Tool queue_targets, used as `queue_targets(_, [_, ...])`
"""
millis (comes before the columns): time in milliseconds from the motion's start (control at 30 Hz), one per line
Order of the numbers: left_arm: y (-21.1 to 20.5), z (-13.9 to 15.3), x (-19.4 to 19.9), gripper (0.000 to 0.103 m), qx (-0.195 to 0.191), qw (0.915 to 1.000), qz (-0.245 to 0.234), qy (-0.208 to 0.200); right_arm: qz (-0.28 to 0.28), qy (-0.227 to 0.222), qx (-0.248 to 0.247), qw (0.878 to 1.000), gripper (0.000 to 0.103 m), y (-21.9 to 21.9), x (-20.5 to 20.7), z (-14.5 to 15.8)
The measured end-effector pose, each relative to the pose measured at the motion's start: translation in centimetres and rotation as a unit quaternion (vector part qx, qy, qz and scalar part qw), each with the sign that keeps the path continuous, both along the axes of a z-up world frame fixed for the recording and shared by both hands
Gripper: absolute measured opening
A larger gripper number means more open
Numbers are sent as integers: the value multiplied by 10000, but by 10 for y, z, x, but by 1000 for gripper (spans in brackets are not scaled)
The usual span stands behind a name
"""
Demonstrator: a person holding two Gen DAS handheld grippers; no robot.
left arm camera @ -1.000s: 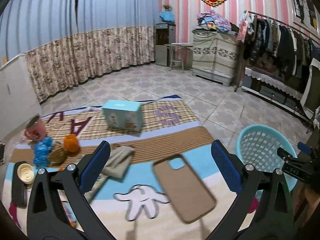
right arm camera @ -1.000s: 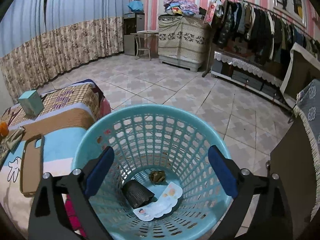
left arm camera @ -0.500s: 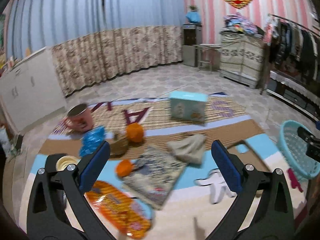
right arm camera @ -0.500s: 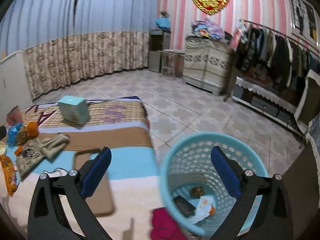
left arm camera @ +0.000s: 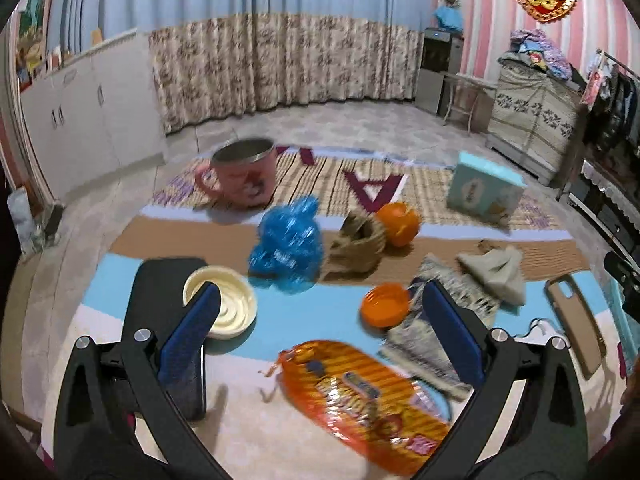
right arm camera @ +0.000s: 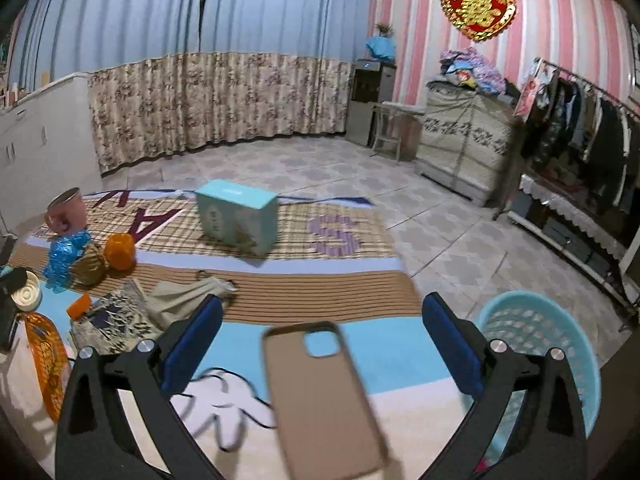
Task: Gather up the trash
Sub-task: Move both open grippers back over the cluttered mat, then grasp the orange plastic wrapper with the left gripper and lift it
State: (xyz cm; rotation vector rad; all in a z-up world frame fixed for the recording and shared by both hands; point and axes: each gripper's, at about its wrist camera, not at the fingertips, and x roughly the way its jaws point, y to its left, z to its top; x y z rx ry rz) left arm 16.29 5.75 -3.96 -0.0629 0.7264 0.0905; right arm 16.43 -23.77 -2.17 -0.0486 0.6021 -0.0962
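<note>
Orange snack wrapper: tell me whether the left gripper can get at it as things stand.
Probably yes. The snack wrapper lies flat on the mat just ahead of the left gripper, whose jaws are open, with nothing on top of it.

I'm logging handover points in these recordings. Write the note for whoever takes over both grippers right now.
Left gripper: open, empty, above the mat near the orange snack wrapper.
Right gripper: open, empty, over the tan phone case.
Basket: on the floor off the mat's right end; its contents are not visible now.
Left to judge and collect: snack wrapper, blue crumpled plastic, brown crumpled wad, orange lid.
The pink mug, teal box and phone case look like keepers, though that is a guess.
</note>
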Motion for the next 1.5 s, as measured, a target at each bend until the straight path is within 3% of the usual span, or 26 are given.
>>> queue_targets(200, [3, -27, 0, 97, 176, 9994, -101, 291, 72, 218, -1, 9997, 98, 13, 16, -20])
queue_targets(367, [10, -39, 1, 92, -293, 9986, 61, 428, 132, 348, -88, 9993, 98, 13, 20, -33])
queue_targets(467, [10, -47, 6, 81, -398, 9975, -15, 585, 130, 363, -92, 9992, 98, 12, 20, -35])
queue_targets(567, [7, -57, 10, 67, -184, 9969, -53, 764, 143, 444, -1, 9989, 98, 10, 22, -38])
queue_targets(633, [7, -60, 12, 52, -236, 9961, -119, 841, 171, 462, 2, 9988, 98, 12, 22, -40])
queue_targets(767, [6, -60, 13, 32, -258, 9957, -218, 860, 234, 453, -48, 9987, 98, 18, 23, -40])
queue_targets(833, [6, -59, 15, 15, -230, 9955, -259, 884, 267, 460, -50, 9986, 98, 20, 23, -40])
queue_targets(900, [7, -54, 15, 9, -240, 9956, -301, 855, 274, 475, -63, 9985, 98, 22, 22, -41])
queue_targets(1300, [7, 12, 7, 9, 215, 9983, -337, -415, 559, 475, -61, 9973, 98, 47, 24, -40])
queue_targets(1400, [10, 22, 6, 9, 396, 9967, -321, -628, 631, 564, -83, 9964, 98, 60, 31, -43])
queue_targets(1500, [17, 25, 8, 9, 344, 9964, -313, -715, 663, 614, -38, 9959, 98, 69, 38, -45])
